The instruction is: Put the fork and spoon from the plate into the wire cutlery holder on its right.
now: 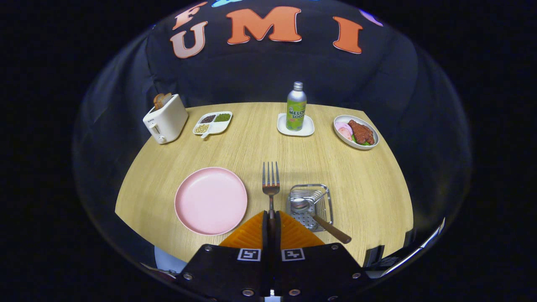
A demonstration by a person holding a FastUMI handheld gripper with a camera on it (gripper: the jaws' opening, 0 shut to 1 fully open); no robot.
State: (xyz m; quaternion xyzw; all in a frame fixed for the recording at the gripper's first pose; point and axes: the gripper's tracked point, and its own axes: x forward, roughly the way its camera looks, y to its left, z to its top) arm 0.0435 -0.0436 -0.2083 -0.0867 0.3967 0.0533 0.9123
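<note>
My gripper is shut on the handle of the fork, which sticks out straight ahead of the fingers with its tines pointing away, held above the table. The pink plate lies bare to the left of the fingers. Just right of the fork stands the wire cutlery holder. The spoon lies in it, bowl inside and its brown handle poking out over the near right corner.
On the round wooden table, beyond the fork, stand a white toaster with bread, a divided snack dish, a green soda bottle on a white coaster, and a plate of food at the far right.
</note>
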